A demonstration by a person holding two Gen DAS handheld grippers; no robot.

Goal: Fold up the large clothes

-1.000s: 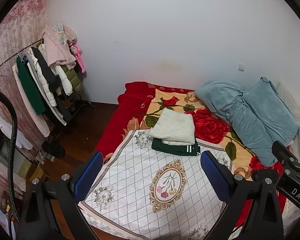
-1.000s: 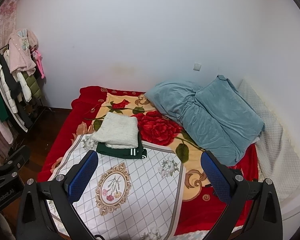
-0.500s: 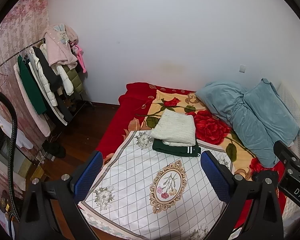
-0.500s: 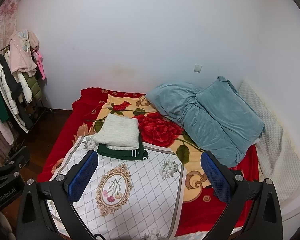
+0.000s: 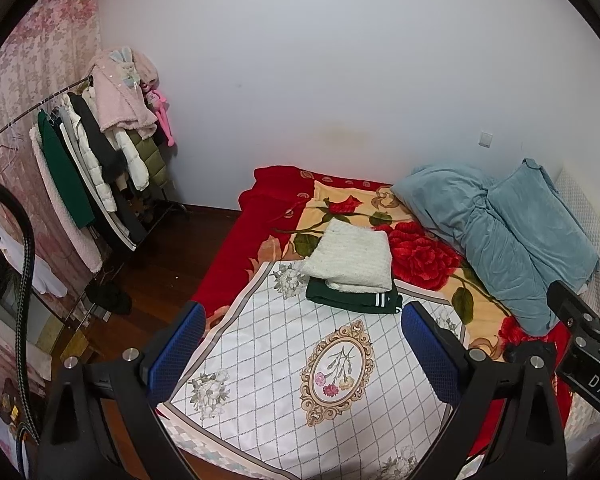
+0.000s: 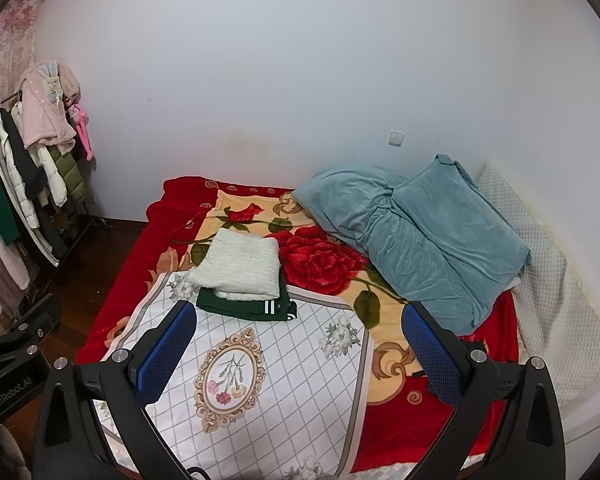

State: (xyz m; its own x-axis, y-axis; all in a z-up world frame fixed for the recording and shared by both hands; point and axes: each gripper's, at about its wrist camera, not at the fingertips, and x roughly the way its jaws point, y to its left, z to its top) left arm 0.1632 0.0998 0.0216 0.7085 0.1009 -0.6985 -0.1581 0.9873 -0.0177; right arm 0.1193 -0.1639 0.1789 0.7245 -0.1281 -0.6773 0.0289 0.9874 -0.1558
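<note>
Bed [image 5: 228, 276] sits against back wall [image 5: 340, 60], w/ patterned sheet [image 5: 284, 364] spread over its near part. Two folded garments stacked at sheet's far edge: knit one [image 5: 350, 256] on top of striped one [image 5: 352, 302]. Bunched duvet [image 5: 500, 236] lies right of stack, toward the wall. Clothes rack [image 5: 84, 168] stands on floor left of bed.

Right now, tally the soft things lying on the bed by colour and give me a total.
White: 1, the folded white knit
Dark green: 1, the folded green garment under it
Blue-grey: 1, the rumpled blue quilt
White with lattice print: 1, the spread patterned sheet
Red floral: 1, the red rose blanket
Total: 5
</note>
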